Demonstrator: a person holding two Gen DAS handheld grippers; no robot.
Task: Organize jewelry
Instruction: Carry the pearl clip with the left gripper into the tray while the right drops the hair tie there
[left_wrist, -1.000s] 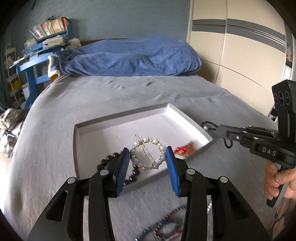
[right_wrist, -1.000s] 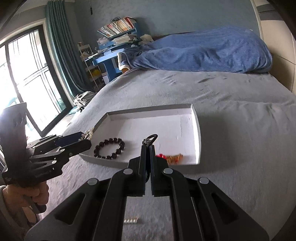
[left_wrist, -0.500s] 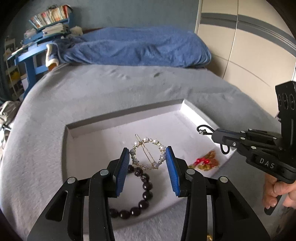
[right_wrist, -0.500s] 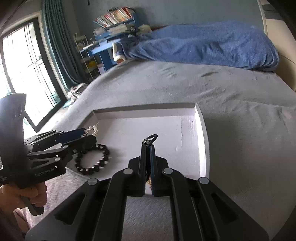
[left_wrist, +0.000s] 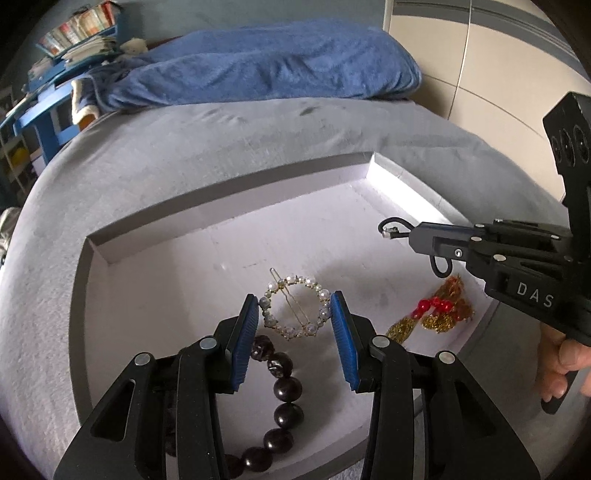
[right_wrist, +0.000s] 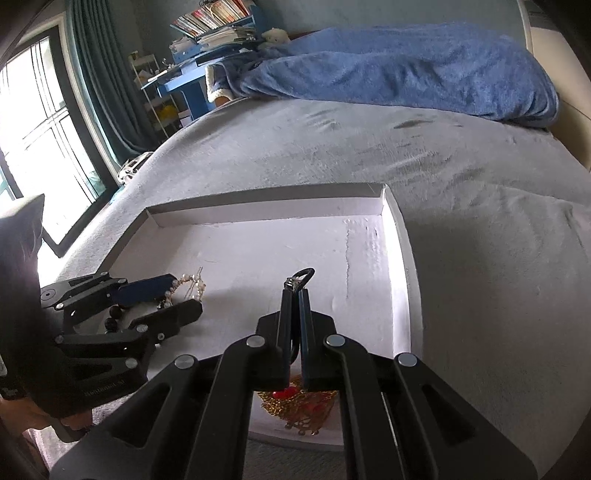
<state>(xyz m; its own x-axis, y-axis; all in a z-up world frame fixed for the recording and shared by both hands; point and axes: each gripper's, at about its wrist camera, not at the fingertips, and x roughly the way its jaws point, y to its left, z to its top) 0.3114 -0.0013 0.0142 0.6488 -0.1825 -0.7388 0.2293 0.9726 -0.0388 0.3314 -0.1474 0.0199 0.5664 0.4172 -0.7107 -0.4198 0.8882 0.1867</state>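
Note:
A shallow white tray (left_wrist: 229, 206) lies on the grey bed. My left gripper (left_wrist: 295, 314) is shut on a round pearl hair clip (left_wrist: 293, 312), held between its blue pads over the tray's near part. A dark bead bracelet (left_wrist: 284, 391) lies in the tray under it. A gold and red chain (left_wrist: 439, 310) lies at the tray's right. My right gripper (right_wrist: 295, 291) is shut on a thin black cord piece (right_wrist: 303, 275), above the tray; it also shows in the left wrist view (left_wrist: 413, 234). The tray (right_wrist: 400, 236), the chain (right_wrist: 306, 406) and the left gripper (right_wrist: 177, 295) show in the right wrist view.
A blue blanket (left_wrist: 266, 70) lies at the bed's head. A blue desk with books (right_wrist: 207, 55) stands beyond the bed's left side, next to a window with dark curtains (right_wrist: 92, 74). A cream wardrobe wall (left_wrist: 480, 74) is at the right.
Both grippers have moved forward and lower over the tray, each keeping hold of its piece. The bracelet and the chain now lie under and beside them.

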